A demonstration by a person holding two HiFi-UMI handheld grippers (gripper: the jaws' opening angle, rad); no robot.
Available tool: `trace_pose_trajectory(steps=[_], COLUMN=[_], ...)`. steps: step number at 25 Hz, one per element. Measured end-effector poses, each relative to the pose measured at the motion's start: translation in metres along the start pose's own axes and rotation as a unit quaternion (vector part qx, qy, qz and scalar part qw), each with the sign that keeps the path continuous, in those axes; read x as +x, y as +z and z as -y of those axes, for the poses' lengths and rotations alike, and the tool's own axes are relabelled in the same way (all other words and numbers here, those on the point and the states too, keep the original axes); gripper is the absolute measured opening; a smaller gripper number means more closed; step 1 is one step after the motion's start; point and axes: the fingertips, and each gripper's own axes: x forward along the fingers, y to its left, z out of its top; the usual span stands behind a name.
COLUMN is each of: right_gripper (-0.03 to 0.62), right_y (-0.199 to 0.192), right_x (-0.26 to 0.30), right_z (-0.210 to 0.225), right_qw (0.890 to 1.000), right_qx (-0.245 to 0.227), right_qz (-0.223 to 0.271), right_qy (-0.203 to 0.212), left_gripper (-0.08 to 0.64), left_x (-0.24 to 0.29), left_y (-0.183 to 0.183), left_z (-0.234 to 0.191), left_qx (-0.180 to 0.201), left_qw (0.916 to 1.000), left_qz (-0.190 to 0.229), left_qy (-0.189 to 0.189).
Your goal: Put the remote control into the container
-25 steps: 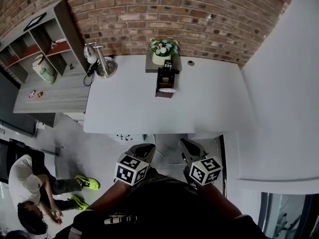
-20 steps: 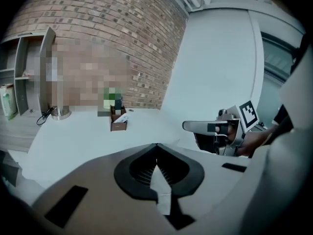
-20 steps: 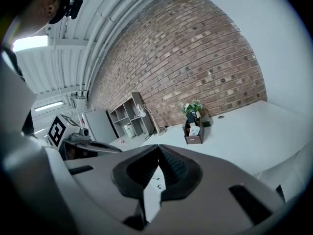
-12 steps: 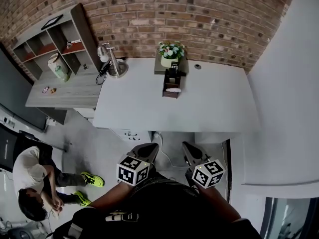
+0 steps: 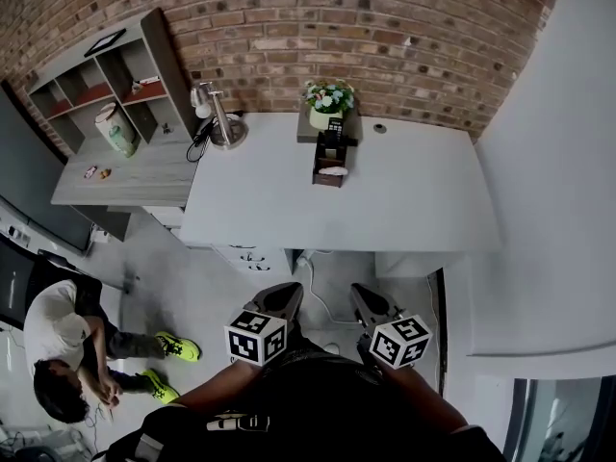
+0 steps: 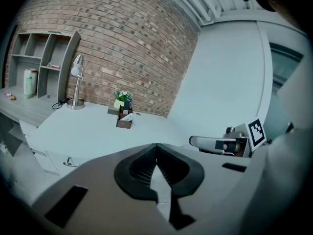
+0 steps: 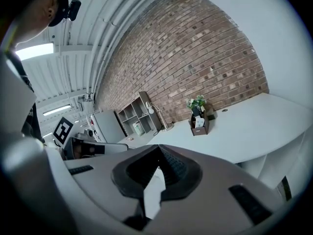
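Note:
A brown container [image 5: 328, 166] stands at the back middle of the white table [image 5: 404, 210]; a black remote control [image 5: 335, 127] sticks upright out of its far part and a small white item lies in its near part. The container [image 6: 124, 122] [image 7: 199, 124] is small and distant in both gripper views. My left gripper [image 5: 285, 293] [image 6: 156, 146] and right gripper [image 5: 360, 293] [image 7: 157, 149] hang side by side close to my body, short of the table's front edge. Both are shut with nothing between the pads.
A flower pot [image 5: 327, 100] stands behind the container, a desk lamp [image 5: 219, 118] at the table's back left corner. A grey shelf unit [image 5: 106, 80] on a side desk lies further left. A person [image 5: 58, 349] sits on the floor at the left. A white wall bounds the right.
The view has swung, so the table now sits a little further right and further from the grippers. Both grippers stay shut and low near my body.

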Motion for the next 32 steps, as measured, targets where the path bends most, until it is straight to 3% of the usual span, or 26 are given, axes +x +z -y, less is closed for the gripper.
trace_pose_trajectory(steps=[7, 13, 23, 32], right_gripper=[0.008, 0.006, 0.006, 0.006], right_y=[-0.006, 0.002, 0.005, 0.003], right_x=[-0.001, 0.003, -0.005, -0.011], right_z=[-0.005, -0.01, -0.001, 0.004], right_qw=[1.0, 0.998, 0.997, 0.998], right_qx=[-0.012, -0.062, -0.07, -0.065], right_qz=[-0.008, -0.01, -0.009, -0.008], right_qy=[0.017, 0.024, 0.016, 0.013], left_gripper=[0.006, 0.005, 0.005, 0.005], left_x=[-0.001, 0.007, 0.017, 0.019], left_y=[0.004, 0.007, 0.014, 0.013], left_z=[0.013, 0.024, 0.049, 0.055], left_qx=[0.037, 0.068, 0.131, 0.132], left_qw=[0.9993, 0.9976, 0.9912, 0.991], left_qz=[0.007, 0.006, 0.01, 0.01], left_qy=[0.004, -0.002, -0.016, -0.018])
